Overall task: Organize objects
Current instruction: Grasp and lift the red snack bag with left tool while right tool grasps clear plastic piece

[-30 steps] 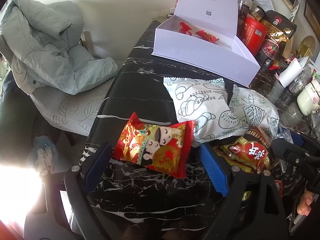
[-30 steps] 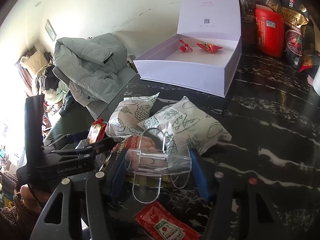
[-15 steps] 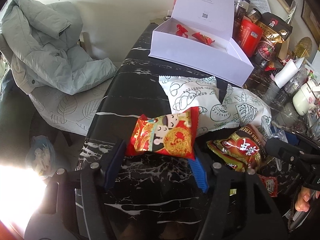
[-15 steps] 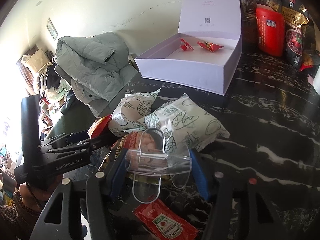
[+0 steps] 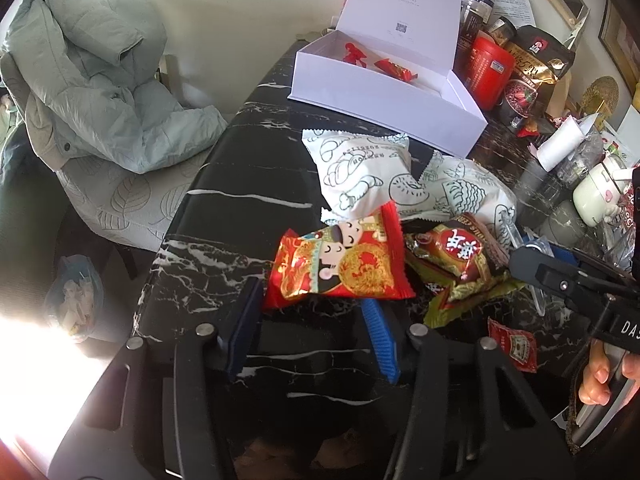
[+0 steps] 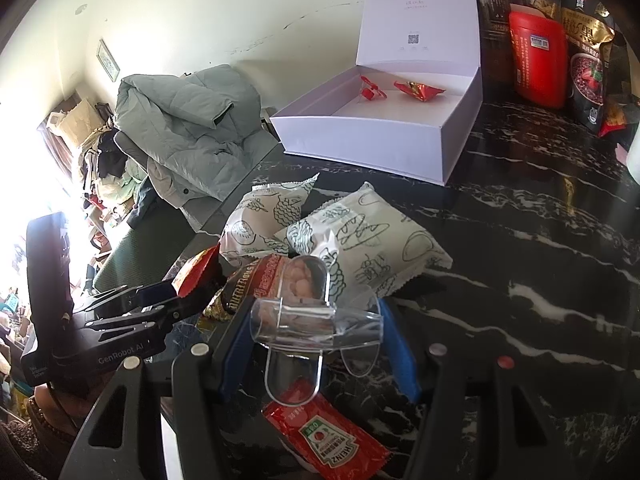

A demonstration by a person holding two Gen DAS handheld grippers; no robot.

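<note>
Two small red-wrapped sweets (image 5: 394,69) already lie inside the open white gift box (image 5: 384,100) at the far end of the black marble bench (image 5: 248,184); by the look of it most of the sorting is yet to be done. Loose near the bench's middle are two white snack pouches printed with line drawings (image 5: 360,172), a dark cereal sachet (image 5: 452,256) and a Heinz ketchup sachet (image 6: 332,440) near the front edge.

The left tool (image 5: 308,332) pinches a red and gold snack packet (image 5: 340,264) by its lower edge, the packet apparently lifted just above the bench near its left edge, tilted, glossy, puffed with air and showing a cartoon figure. The right tool (image 6: 316,340) is pressed onto a clear plastic scoop-like piece (image 6: 312,320) over the cereal sachet; that piece is see-through and rigid-looking, its exact kind hard to tell.
</note>
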